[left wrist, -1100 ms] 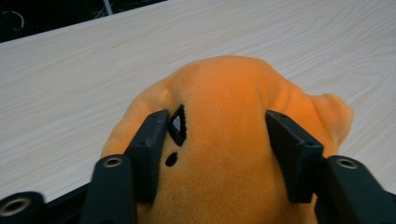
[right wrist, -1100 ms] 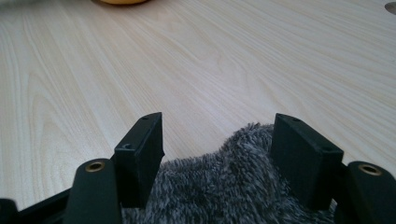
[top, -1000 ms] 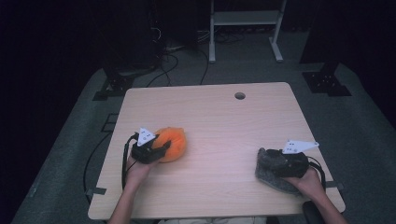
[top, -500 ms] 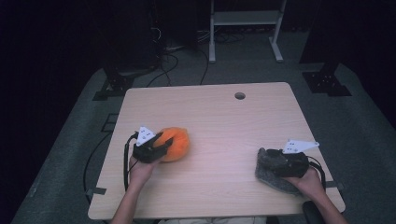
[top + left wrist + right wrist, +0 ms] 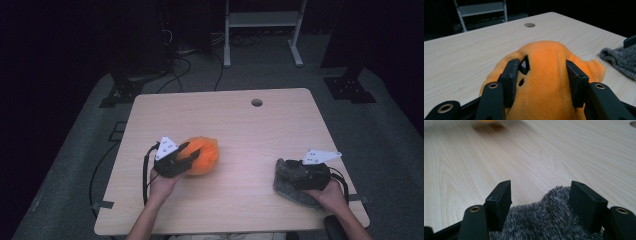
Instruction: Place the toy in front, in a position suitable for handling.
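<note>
The pale wooden table [image 5: 250, 125] is standing in a dark room, and its round cable hole [image 5: 257, 102] is serving as the landmark here. On the person's side of that hole and off to its left, the left gripper [image 5: 191, 154] is clamping an orange plush toy [image 5: 206, 152]. In the left gripper view the two black jaws are pressing into the toy's soft sides and denting them. Compared with a second ago, the toy is now sitting a little further along the table, more nearly below the hole. The squeeze also looks firmer, so in my judgement the grasp is done and the carry is just starting.

Nearer to the person than the hole and to its right, the right gripper [image 5: 286, 172] is resting on a grey fuzzy cloth [image 5: 295, 192], just where it was. In the right gripper view the fabric is bulging up between the jaws, which are standing wide apart. I cannot tell whether they are actually pinching it.

No container is taking part in this. Both soft things are lying or being held on the bare tabletop, well apart from each other.

Beyond the hole, black cables [image 5: 185, 60] are trailing over the grey floor, and the legs of a white rack [image 5: 260, 20] are standing further back.
</note>
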{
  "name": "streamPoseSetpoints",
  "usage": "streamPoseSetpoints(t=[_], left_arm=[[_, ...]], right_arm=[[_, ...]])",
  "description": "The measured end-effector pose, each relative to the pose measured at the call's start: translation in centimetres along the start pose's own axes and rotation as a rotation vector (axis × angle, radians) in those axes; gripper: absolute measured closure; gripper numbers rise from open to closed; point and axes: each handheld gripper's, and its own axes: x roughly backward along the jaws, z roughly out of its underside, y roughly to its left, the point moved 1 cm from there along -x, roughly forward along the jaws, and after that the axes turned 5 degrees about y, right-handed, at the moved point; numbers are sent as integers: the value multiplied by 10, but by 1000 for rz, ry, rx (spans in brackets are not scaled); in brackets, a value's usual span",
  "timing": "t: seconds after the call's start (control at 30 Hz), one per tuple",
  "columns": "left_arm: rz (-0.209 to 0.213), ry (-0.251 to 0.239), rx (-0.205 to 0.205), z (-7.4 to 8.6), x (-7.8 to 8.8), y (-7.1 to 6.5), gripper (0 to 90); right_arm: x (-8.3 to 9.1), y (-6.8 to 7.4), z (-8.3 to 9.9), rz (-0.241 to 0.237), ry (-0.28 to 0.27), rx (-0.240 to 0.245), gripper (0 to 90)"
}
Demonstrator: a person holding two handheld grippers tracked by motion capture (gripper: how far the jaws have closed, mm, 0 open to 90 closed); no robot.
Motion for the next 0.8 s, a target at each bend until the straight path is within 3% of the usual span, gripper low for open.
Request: streamPoseSetpoints(t=[0.07,0.23,0.47,0.67,0.8], left_arm=[[0,-1,-8,-1,-3,-6,521],[49,-3,-21,-3,-9,-22,520],[88,-3,-38,-4,-15,-35,516],[118,-4,-50,-1,-20,-47,514],[134,-2,-56,0,-24,-53,511]], right_arm=[[-1,0,0,2,2,-1,332],[0,0,0,3,2,0,332],[0,0,0,10,5,4,332],[-4,-3,1,57,47,-13,339],[-5,-4,2,62,57,-15,339]])
